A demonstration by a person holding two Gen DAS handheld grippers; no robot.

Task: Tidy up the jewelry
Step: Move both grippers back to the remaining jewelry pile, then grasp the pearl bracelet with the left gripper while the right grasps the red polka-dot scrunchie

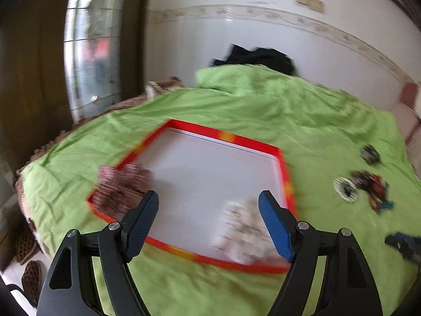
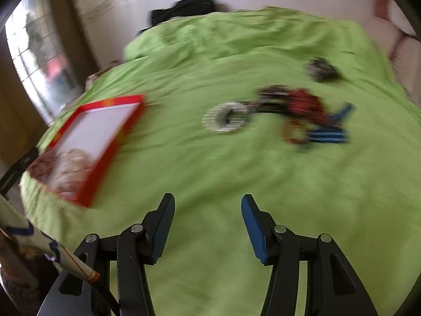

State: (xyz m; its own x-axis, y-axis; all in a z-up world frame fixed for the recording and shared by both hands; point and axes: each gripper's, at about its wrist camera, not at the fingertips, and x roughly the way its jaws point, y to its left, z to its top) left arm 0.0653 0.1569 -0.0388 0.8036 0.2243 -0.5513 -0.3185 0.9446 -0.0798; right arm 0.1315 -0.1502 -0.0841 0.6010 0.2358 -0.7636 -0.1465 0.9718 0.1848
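Window: tall barred pane (image 1: pixel 92 47) at the far left of the left wrist view, beside a dark curtain; heavily blurred.
Bedspread: rumpled lime-green cloth (image 1: pixel 263 105) covering the whole work surface; both views are smeared by motion.
Tray: shallow square tray with a red rim and white floor (image 1: pixel 226 137), lying flat on the green cloth, left of the loose jewelry.
Tray contents: 1 pinkish-brown beaded piece (image 1: pixel 121 187) in the left corner and 1 pale cream beaded piece (image 1: pixel 242 231) in the near right corner; both too blurred to make out further.
Left gripper: black 2-finger tongs with blue pads (image 1: pixel 209 223), jaws spread wide with nothing between them, hanging above the near edge of the tray.
Right gripper: matching tongs (image 2: pixel 208 226), jaws parted with only bare green cloth between them, gripping nothing, well short of the jewelry pile.
White ring: round white ribbed bracelet (image 2: pixel 226 117) on the cloth, at the left end of the loose cluster.
Cluster: dark beads, 1 red beaded piece (image 2: pixel 305 105) and 1 blue striped piece (image 2: pixel 329 134), lying touching or overlapping just right of the white ring.
Dark piece: small black-and-grey beaded item (image 2: pixel 322 69), apart from the cluster, farther back on the cloth.
Black garment: dark fabric heap (image 1: pixel 257 55) at the far edge against the white wall.
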